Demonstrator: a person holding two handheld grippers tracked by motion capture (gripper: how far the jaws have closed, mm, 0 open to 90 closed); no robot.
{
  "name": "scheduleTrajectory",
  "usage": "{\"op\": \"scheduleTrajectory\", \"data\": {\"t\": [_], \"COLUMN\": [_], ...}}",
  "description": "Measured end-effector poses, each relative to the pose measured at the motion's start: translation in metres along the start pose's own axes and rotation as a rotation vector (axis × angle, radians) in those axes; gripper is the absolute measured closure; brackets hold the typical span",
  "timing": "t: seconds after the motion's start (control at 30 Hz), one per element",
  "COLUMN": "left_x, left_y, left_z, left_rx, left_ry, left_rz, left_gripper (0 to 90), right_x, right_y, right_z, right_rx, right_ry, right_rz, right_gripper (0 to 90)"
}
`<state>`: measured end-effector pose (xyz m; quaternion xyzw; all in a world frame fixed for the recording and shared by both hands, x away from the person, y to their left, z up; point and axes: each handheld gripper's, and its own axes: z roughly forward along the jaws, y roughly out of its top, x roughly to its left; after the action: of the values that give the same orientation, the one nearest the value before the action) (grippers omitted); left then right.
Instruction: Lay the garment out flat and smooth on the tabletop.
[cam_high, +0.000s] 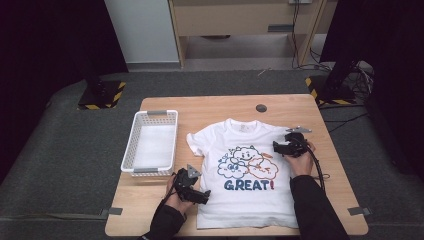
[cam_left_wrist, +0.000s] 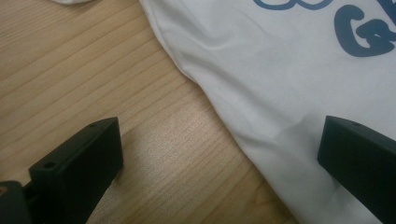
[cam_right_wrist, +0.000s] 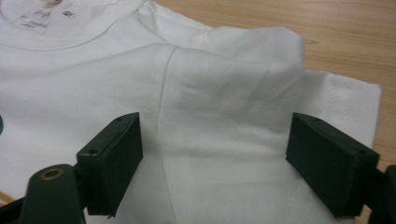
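One white T-shirt (cam_high: 247, 172) lies flat and face up on the worktop (cam_high: 220, 107), its printed cartoon and the blue word "GREAT!" readable from my side. One white slotted basket (cam_high: 131, 147) stands on the worktop to the left of the shirt, apart from its near sleeve. One small dark round disc (cam_high: 261, 108) sits beyond the collar, near the far edge.

I count two grippers. My left gripper (cam_high: 200, 196) rests at the shirt's lower left side edge; in the left gripper view its jaws stand wide apart, one over bare wood and the other over the white cloth, with the shirt's side edge (cam_left_wrist: 219, 121) running between them and nothing pinched. My right gripper (cam_high: 278, 147) sits over the shirt's right sleeve; in the right gripper view its jaws stand well open with the sleeve and shoulder seam (cam_right_wrist: 224, 107) lying loose between them, not pressed by either pad.

Edges: the shirt's hem lies close to the near edge of the worktop, and the right sleeve ends short of the right edge, leaving a strip of bare wood there. Open room remains along the far edge, behind the collar, and at the near left corner below the basket. Dark floor surrounds the worktop on all sides.
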<state>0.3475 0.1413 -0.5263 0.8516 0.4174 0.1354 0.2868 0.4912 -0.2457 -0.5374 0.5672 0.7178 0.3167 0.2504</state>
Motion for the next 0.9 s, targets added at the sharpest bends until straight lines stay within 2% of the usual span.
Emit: {"op": "scheduleTrajectory", "data": {"t": [0.37,0.57,0.67,0.73,0.83,0.9], "left_x": [0.001,0.001,0.002,0.002,0.003,0.004], "left_y": [0.001,0.0,0.0,0.0,0.001,0.002], "left_z": [0.001,0.001,0.001,-0.001,-0.003,-0.005], "left_rx": [-0.003,-0.009,-0.009,-0.005,0.009,0.002], "left_ry": [0.01,0.01,0.008,0.009,0.008,0.014], "left_rz": [-0.013,-0.012,-0.014,-0.018,-0.029,-0.037], "left_gripper": [0.0,0.0,0.1,1.3,4.1,4.7], "right_x": [0.003,0.004,0.005,0.002,-0.002,-0.002], "right_y": [0.014,0.013,0.017,0.019,0.023,0.025], "right_z": [0.017,0.016,0.01,0.004,-0.009,-0.019], "right_rx": [0.023,0.027,0.072,0.081,0.043,0.014], "right_ry": [-0.001,-0.024,-0.036,-0.011,0.03,0.061], "right_rz": [0.001,0.021,0.044,0.065,0.092,0.103], "right_gripper": [7.0,8.6,14.7,14.6,12.8,11.3]}}
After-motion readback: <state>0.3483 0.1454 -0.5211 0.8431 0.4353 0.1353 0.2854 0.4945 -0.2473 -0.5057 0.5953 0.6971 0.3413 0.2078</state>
